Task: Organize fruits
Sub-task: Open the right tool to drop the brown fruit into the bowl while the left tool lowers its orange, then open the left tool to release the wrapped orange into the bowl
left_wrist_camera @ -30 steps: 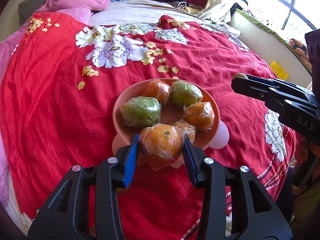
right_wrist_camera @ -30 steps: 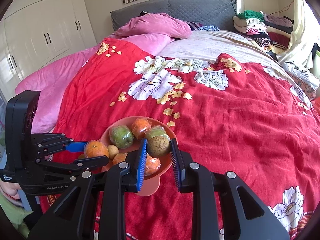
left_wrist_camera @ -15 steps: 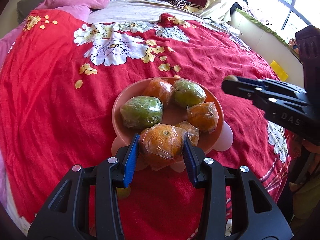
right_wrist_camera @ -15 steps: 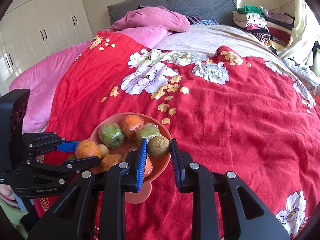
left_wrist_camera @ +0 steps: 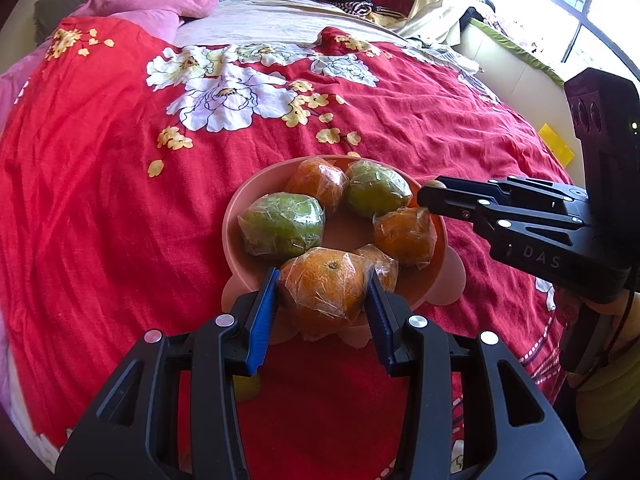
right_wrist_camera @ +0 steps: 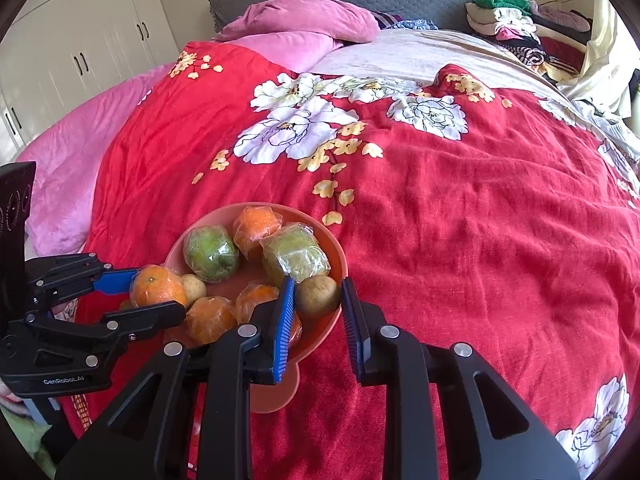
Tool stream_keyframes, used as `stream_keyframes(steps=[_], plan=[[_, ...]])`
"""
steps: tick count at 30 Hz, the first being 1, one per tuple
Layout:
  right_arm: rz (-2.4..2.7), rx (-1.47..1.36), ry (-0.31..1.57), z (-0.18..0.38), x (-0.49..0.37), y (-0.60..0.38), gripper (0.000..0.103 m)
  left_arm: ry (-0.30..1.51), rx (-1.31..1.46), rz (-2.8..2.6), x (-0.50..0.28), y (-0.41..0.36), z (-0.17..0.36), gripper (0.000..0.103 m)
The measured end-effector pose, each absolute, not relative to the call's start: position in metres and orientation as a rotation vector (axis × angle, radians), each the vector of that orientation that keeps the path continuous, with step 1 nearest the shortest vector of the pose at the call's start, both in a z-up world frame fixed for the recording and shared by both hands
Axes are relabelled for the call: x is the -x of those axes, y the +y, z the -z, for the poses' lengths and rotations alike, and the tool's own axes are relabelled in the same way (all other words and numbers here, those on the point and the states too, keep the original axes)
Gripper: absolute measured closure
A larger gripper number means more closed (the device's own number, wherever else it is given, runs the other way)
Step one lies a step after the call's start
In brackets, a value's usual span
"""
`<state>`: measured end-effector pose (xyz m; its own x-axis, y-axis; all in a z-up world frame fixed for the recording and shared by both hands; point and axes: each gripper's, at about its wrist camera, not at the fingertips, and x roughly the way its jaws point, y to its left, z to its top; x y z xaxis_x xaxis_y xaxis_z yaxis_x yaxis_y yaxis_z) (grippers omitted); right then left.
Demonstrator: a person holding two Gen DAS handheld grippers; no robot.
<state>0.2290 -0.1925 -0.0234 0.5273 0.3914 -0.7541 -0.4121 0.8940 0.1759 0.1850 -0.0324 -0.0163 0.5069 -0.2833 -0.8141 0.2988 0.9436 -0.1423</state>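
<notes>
A pink bowl sits on the red floral bedspread and holds several plastic-wrapped green and orange fruits. My left gripper is shut on a wrapped orange at the bowl's near rim. My right gripper is shut on a small brown fruit over the bowl's right rim; it shows in the left wrist view at the bowl's far right edge. The bowl and the left gripper with its orange show in the right wrist view.
The red bedspread covers most of the bed. Pink pillows and a grey headboard lie at the far end, folded clothes at the far right. A small yellowish fruit lies on the spread under my left gripper.
Both grippers have come in over the bowl with their fruits. The right gripper moved left and lower, from beside the bowl to over its right rim.
</notes>
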Motion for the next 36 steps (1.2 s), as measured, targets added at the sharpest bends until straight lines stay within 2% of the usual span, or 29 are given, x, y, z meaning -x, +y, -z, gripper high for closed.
stream_keyframes(steps=[7, 15, 25, 28, 36], plan=[[-0.471, -0.008, 0.873, 0.016, -0.225, -0.2, 0.063, 0.978, -0.018, 0.351, -0.185, -0.033, 0.017, 0.069], [-0.475, -0.001, 0.855, 0.008, -0.212, -0.202, 0.05, 0.981, -0.014, 0.347, -0.186, -0.033, 0.017, 0.069], [-0.463, -0.012, 0.834, -0.001, -0.199, -0.209, 0.039, 0.975, -0.007, 0.332, -0.186, -0.03, 0.01, 0.063], [-0.465, -0.013, 0.826, -0.004, -0.195, -0.209, 0.037, 0.966, -0.006, 0.323, -0.185, -0.029, 0.006, 0.058], [-0.466, 0.001, 0.804, -0.014, -0.182, -0.207, 0.03, 0.933, 0.001, 0.303, -0.179, -0.025, -0.008, 0.053]])
